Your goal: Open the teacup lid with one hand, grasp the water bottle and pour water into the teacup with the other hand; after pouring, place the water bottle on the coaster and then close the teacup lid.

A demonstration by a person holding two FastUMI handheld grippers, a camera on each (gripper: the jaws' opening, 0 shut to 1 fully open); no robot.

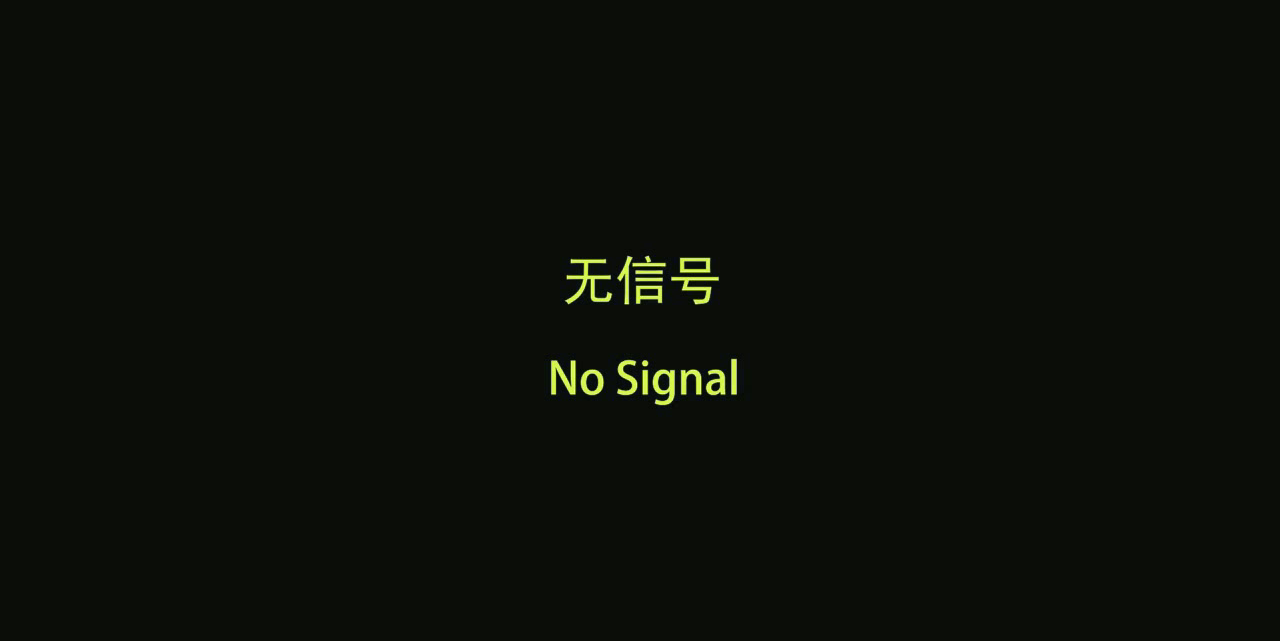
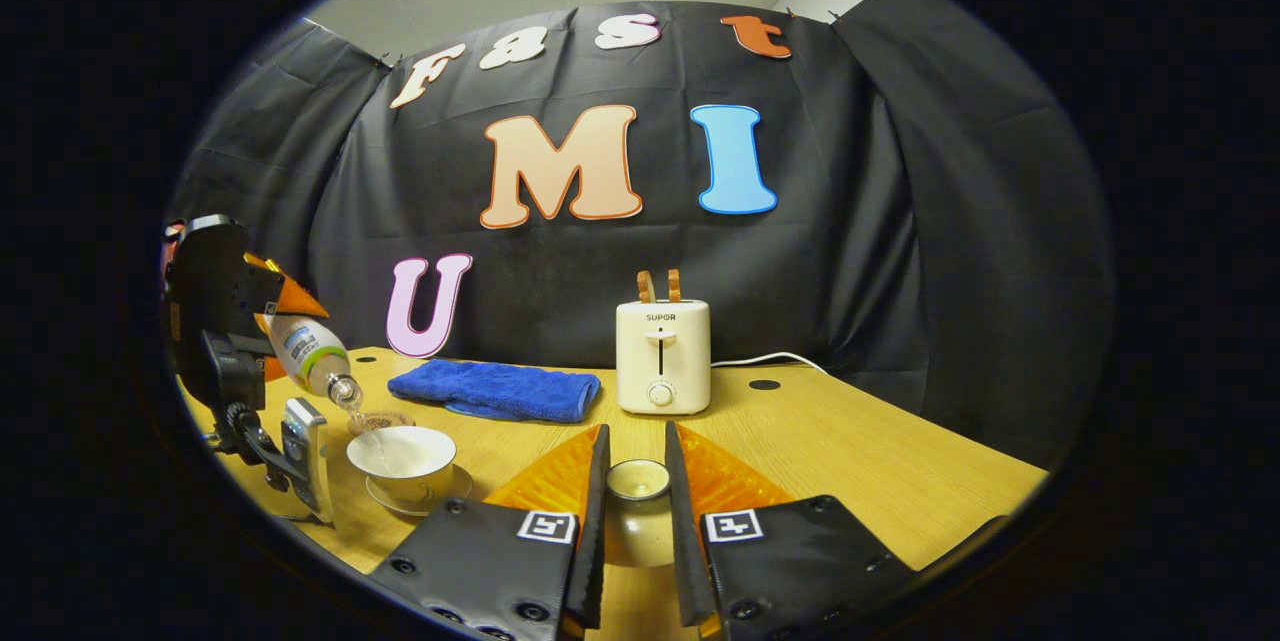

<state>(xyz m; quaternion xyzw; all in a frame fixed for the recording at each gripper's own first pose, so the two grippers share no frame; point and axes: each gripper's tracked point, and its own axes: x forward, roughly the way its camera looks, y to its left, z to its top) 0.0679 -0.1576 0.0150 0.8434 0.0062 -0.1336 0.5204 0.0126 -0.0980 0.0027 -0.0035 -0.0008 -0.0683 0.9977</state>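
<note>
The left gripper view carries no picture. In the right gripper view my right gripper [image 2: 636, 431] is shut on the white teacup lid [image 2: 638, 481], held above the table with its knob up. At the far left the left gripper [image 2: 283, 329] is shut on a clear water bottle [image 2: 312, 359] with a green-and-white label. The bottle is tilted mouth-down, and a thin stream of water falls into the open white teacup [image 2: 402, 459] on its saucer [image 2: 440, 499]. A small brown coaster [image 2: 380, 419] lies just behind the cup.
A folded blue towel [image 2: 495, 391] lies behind the cup. A cream toaster [image 2: 662, 356] with two slices in it stands at the back centre, its white cord [image 2: 770, 358] trailing right. The wooden table [image 2: 850, 461] continues to the right.
</note>
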